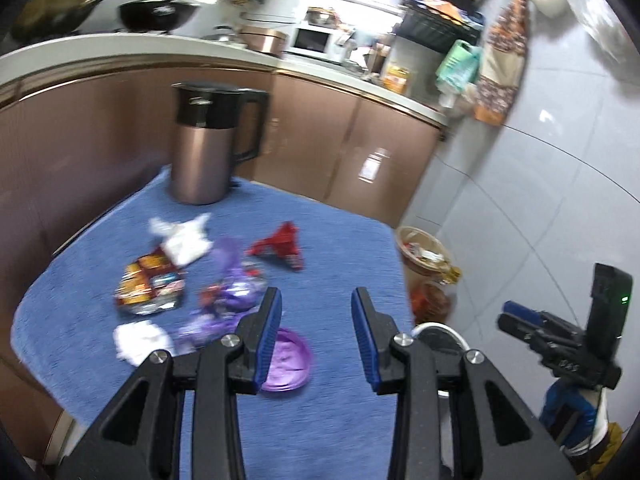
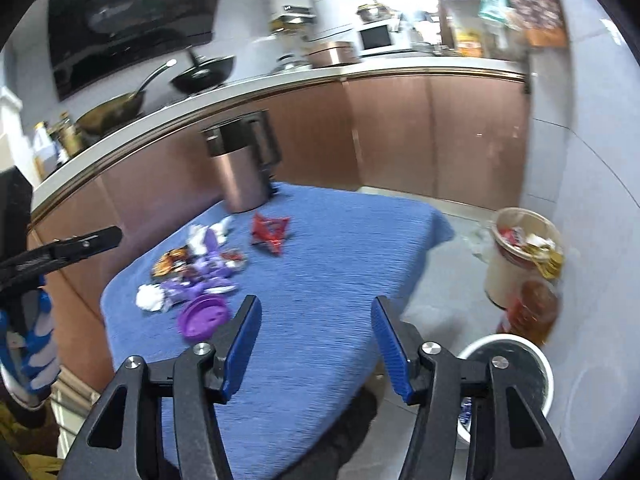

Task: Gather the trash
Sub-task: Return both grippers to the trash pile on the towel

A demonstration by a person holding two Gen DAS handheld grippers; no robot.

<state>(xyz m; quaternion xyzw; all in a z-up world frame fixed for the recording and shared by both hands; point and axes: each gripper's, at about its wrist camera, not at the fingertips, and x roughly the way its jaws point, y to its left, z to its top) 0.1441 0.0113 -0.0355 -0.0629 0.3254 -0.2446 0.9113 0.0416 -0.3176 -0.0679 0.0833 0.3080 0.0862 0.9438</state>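
Trash lies on a blue-covered table (image 1: 328,240): a red wrapper (image 1: 280,245), white crumpled tissues (image 1: 184,236), an orange snack packet (image 1: 148,284), purple wrappers (image 1: 232,292), another tissue (image 1: 140,340) and a purple lid (image 1: 286,360). My left gripper (image 1: 316,316) is open and empty, above the table beside the lid. My right gripper (image 2: 316,328) is open and empty over the table's near right part, with the red wrapper (image 2: 270,232) and purple lid (image 2: 202,314) to its left. A white bin (image 2: 516,364) stands on the floor at the right.
A copper kettle (image 1: 208,144) stands at the table's far end. A tan bin full of trash (image 2: 520,248) and an orange bottle (image 2: 534,312) stand on the floor right of the table. Brown cabinets (image 1: 340,140) and a counter run behind.
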